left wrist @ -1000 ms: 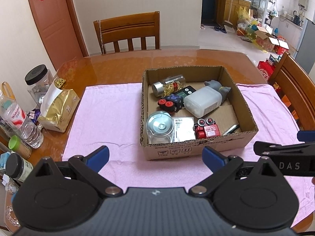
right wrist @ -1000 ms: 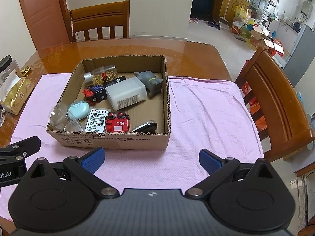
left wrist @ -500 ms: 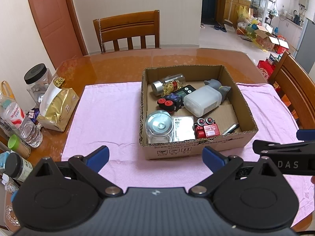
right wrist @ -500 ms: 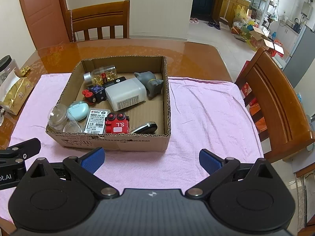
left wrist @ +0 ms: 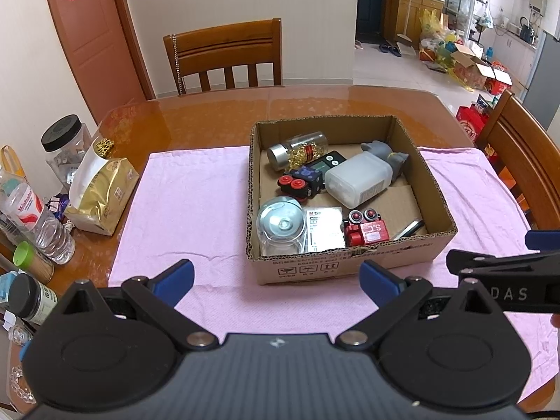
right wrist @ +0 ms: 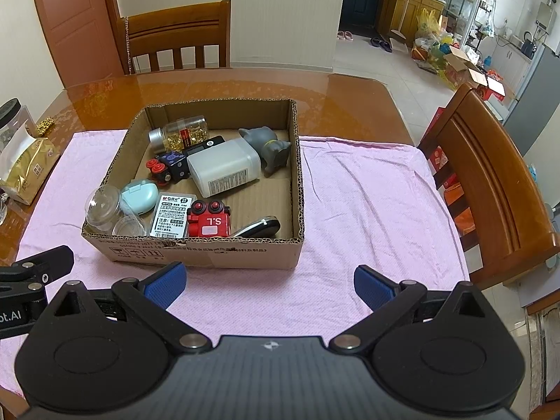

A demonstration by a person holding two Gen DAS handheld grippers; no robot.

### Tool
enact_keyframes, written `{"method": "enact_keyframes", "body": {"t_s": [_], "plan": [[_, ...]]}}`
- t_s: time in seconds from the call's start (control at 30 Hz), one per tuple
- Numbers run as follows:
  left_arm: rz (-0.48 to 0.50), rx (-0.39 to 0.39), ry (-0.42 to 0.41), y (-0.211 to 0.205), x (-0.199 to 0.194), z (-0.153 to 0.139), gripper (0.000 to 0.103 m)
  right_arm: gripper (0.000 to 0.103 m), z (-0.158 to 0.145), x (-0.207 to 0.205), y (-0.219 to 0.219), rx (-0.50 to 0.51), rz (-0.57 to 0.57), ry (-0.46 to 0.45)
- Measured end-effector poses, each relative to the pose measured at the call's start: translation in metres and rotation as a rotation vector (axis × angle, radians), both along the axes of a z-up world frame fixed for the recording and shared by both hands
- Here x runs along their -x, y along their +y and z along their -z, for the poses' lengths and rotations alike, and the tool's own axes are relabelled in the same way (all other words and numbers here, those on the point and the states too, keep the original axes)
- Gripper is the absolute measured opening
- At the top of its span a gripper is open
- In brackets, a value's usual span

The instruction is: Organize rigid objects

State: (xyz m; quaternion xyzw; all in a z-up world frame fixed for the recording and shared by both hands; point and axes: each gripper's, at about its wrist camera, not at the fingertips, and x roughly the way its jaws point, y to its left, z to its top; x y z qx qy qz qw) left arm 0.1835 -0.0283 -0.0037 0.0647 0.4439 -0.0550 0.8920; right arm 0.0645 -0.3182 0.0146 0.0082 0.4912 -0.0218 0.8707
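Wooden bench (right wrist: 217, 84) under pink cloth (right wrist: 367, 210), cardboard box (right wrist: 210, 248) set at centre. Inside the box: white plastic bottle (right wrist: 224, 171) lying on its side, touching grey animal figure (right wrist: 269, 147); red robot toy (right wrist: 209, 223) at near wall, beside label card (right wrist: 170, 216); clear jar (left wrist: 281, 227) in near-left corner. Left claw (left wrist: 276, 276) spread wide, empty, short of the box. Right claw (right wrist: 269, 281) likewise spread, empty.

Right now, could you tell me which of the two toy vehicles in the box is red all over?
The red toy truck marked S.L, at the box's near wall; the other toy is dark-bodied with only red wheels.
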Motion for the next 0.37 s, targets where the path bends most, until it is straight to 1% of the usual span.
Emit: {"method": "enact_keyframes", "body": {"t_s": [0.37], "plan": [[0.002,0.001,0.002,0.0011,-0.0004,0.0001,0.1,0.103,0.0002,0.0002,0.0,-0.002,0.0,0.002]]}}
